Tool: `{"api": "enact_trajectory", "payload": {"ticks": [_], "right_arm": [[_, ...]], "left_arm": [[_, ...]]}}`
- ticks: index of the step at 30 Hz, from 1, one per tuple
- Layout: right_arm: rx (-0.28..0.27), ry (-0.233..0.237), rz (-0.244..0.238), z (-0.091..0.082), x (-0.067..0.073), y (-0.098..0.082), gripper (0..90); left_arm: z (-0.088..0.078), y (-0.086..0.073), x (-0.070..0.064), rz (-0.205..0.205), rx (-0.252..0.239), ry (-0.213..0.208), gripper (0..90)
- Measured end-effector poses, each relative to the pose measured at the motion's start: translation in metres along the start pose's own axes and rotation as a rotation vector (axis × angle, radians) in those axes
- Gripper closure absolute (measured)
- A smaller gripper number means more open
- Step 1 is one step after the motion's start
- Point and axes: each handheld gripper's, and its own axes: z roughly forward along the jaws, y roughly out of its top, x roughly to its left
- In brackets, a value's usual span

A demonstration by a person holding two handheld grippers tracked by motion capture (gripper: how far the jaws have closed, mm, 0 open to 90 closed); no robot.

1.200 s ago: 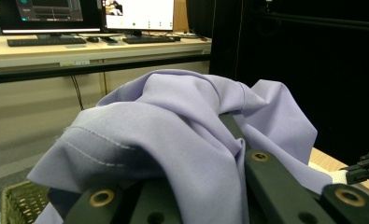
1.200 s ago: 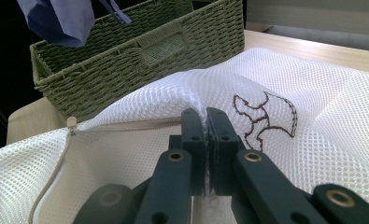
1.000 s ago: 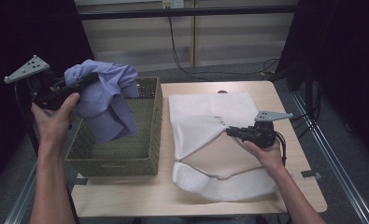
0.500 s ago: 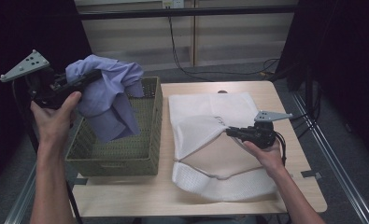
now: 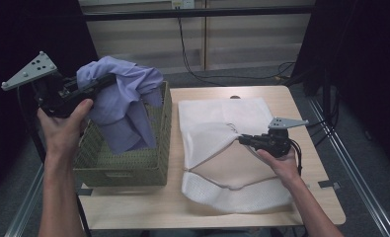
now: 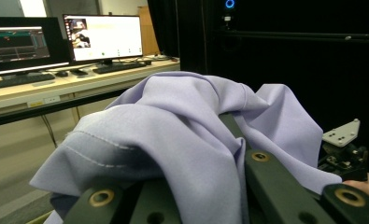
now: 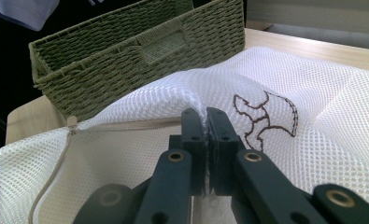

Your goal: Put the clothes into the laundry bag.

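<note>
The left tongs (image 5: 103,81) are clenched on a lilac garment (image 5: 121,106), holding it up above the green woven basket (image 5: 128,165) at the left side of the worktop (image 5: 311,123), with most of the cloth hanging down into and over the basket. The right tongs (image 5: 243,139) are clenched on the upper lip of a white mesh laundry bag (image 5: 222,123) that lies flat on the worktop just right of the basket, raising the lip into a low tent. The likely trouble is the bag's mouth: pinched at one spot, it gapes only narrowly, so the bulky garment could bunch against the rim instead of sliding in. The mesh is thin, and a tug could pull it out of the right tongs and let the mouth fall shut. The hanging cloth could also snag on the basket's rim as it is carried across. In the right gripper view a drawstring (image 7: 51,175) trails along the bag's opening, where it may catch. The tall basket wall stands between the garment and the bag.
</note>
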Motion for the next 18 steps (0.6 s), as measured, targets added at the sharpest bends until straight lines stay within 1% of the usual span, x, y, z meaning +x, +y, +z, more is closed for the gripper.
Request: {"api": "enact_trajectory", "payload": {"ticks": [2, 3, 4, 5, 6, 7, 10, 12, 14, 15, 16, 17, 18], "right_arm": [[0.0, -0.001, 0.0, 0.0, 0.0, 0.0, 87.5], [-0.001, -0.001, 0.0, 0.0, 0.0, 0.0, 87.5], [-0.002, -0.001, -0.001, 0.0, 0.0, 0.0, 87.5], [-0.002, -0.002, -0.001, 0.0, 0.0, 0.0, 87.5], [-0.002, -0.002, -0.001, 0.0, 0.0, 0.0, 87.5], [-0.002, -0.001, 0.0, 0.0, 0.0, 0.0, 87.5], [0.0, -0.003, -0.002, 0.0, 0.0, 0.0, 87.5], [-0.001, -0.002, 0.001, 0.0, 0.0, 0.0, 87.5], [-0.008, 0.001, 0.003, 0.0, -0.001, 0.0, 87.6], [-0.007, -0.001, 0.007, -0.001, -0.001, 0.0, 87.6], [-0.007, -0.001, 0.008, -0.001, -0.001, 0.0, 87.6], [-0.007, -0.001, 0.008, -0.001, -0.001, 0.0, 87.6], [-0.007, -0.003, 0.008, -0.001, -0.001, 0.0, 87.6]], "left_arm": [[0.001, 0.002, -0.004, 0.006, -0.004, -0.012, 83.6], [0.001, 0.004, -0.006, 0.022, -0.003, -0.014, 83.6], [0.002, 0.006, -0.01, 0.021, -0.008, -0.025, 83.6], [0.002, 0.006, -0.01, 0.021, -0.008, -0.025, 83.6], [0.003, 0.009, -0.014, 0.035, -0.012, -0.034, 83.6], [0.004, 0.01, -0.017, 0.027, -0.02, -0.044, 83.6], [0.007, 0.013, -0.022, 0.048, -0.015, -0.061, 83.6], [0.011, 0.014, -0.027, 0.044, -0.019, -0.073, 83.6], [0.014, 0.015, -0.032, 0.055, -0.013, -0.083, 83.6], [0.015, 0.015, -0.035, 0.051, -0.018, -0.088, 83.5], [0.016, 0.015, -0.037, 0.059, -0.017, -0.097, 83.5], [0.016, 0.015, -0.037, 0.059, -0.017, -0.097, 83.5], [0.019, 0.016, -0.041, 0.056, -0.019, -0.113, 83.5]]}}
